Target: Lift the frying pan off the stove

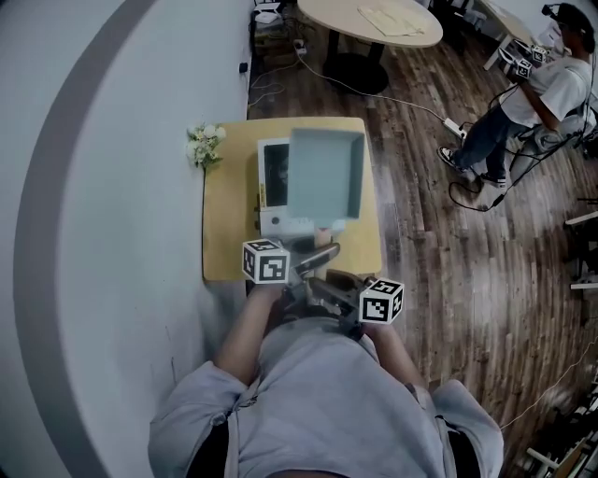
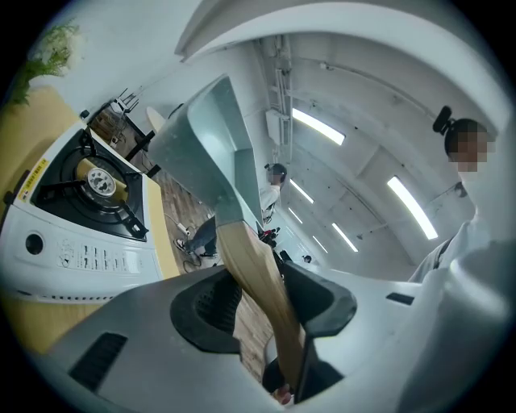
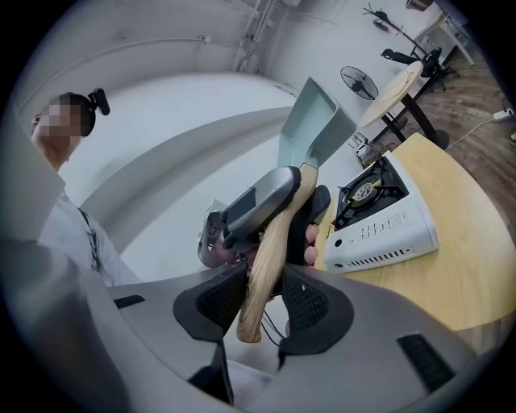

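Note:
The frying pan (image 1: 322, 173) is a pale teal square pan with a wooden handle (image 1: 318, 257). It hangs in the air, tilted, above the white portable gas stove (image 1: 274, 201). My left gripper (image 2: 262, 302) is shut on the handle (image 2: 254, 282) partway along it, and the pan (image 2: 205, 149) rises beyond the stove (image 2: 72, 210). My right gripper (image 3: 262, 302) is shut on the handle's free end (image 3: 270, 258), just behind the left gripper (image 3: 258, 202). The pan (image 3: 310, 129) is clear of the burner (image 3: 363, 192).
The stove stands on a small wooden table (image 1: 224, 215) against a white wall, with a flower bunch (image 1: 204, 145) at its far left corner. A round table (image 1: 374, 19), floor cables and another person (image 1: 533, 93) are farther off on the wooden floor.

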Demonstrator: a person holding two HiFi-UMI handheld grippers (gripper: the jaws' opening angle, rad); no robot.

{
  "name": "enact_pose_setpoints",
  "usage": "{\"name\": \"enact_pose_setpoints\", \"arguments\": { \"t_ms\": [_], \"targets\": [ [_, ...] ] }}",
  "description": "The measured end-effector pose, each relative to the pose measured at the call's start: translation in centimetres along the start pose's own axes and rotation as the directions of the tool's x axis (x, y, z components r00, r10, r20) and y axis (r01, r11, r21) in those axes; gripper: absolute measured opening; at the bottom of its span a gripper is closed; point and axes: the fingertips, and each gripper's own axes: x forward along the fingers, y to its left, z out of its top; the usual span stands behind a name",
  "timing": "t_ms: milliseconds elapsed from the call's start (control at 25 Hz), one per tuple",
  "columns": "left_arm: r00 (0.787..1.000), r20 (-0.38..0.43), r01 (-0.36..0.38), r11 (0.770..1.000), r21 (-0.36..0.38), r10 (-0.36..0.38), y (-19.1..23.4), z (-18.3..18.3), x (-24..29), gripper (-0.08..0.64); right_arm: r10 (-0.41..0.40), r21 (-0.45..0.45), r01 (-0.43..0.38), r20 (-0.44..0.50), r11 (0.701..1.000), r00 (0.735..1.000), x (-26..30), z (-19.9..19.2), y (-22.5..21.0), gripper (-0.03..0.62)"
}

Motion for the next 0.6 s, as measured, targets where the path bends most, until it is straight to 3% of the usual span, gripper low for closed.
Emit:
{"name": "enact_pose_setpoints", "arguments": {
  "t_ms": [600],
  "targets": [
    [0.993, -0.087, 0.086, 0.996, 0.037, -0.083, -2.8, -1.9, 3.3, 0.161, -0.080, -0.015, 0.082, 0.120, 0.996, 0.990, -3.6, 0.0, 0.1, 0.129]
  ]
}}
